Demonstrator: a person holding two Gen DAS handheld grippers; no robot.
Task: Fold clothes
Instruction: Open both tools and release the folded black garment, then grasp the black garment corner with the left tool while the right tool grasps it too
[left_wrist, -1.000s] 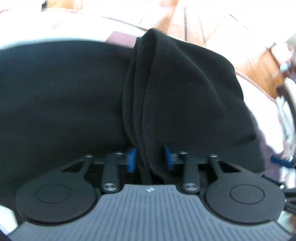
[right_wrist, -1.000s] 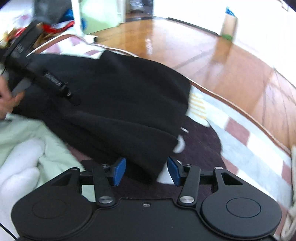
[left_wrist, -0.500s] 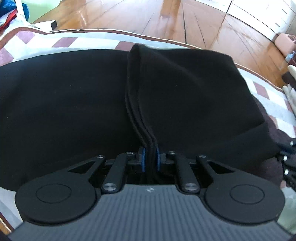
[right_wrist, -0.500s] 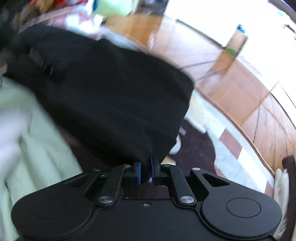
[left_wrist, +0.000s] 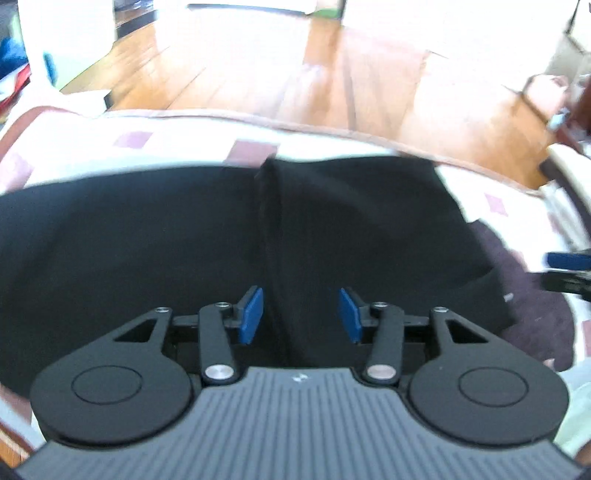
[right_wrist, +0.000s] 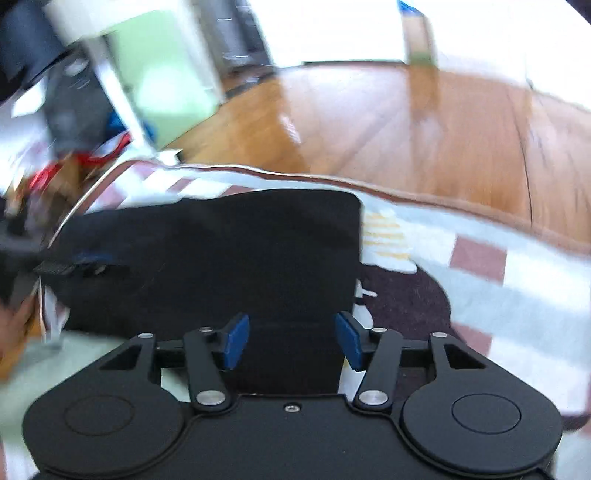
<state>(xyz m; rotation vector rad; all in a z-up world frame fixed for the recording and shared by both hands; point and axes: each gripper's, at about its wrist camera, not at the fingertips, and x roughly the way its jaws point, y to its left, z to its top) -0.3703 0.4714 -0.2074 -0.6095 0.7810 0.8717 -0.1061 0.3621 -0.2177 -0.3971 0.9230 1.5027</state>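
While both sets of jaws are opening, the black garment (left_wrist: 147, 251) lies flat on the checked blanket (right_wrist: 480, 258). Left gripper (left_wrist: 301, 315) straddles its fold ridge untouched; right gripper (right_wrist: 291, 343) spans its edge, pads clear.

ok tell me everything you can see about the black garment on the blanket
The black garment is plain, soft, matte cloth with no visible print. It lies flat on a checked white and maroon blanket, with a raised fold ridge running toward the left gripper. Its right side ends in a straight edge with a squared corner. Both the left gripper and the right gripper have jaws opening over the cloth; the blue pads stand clear of it.
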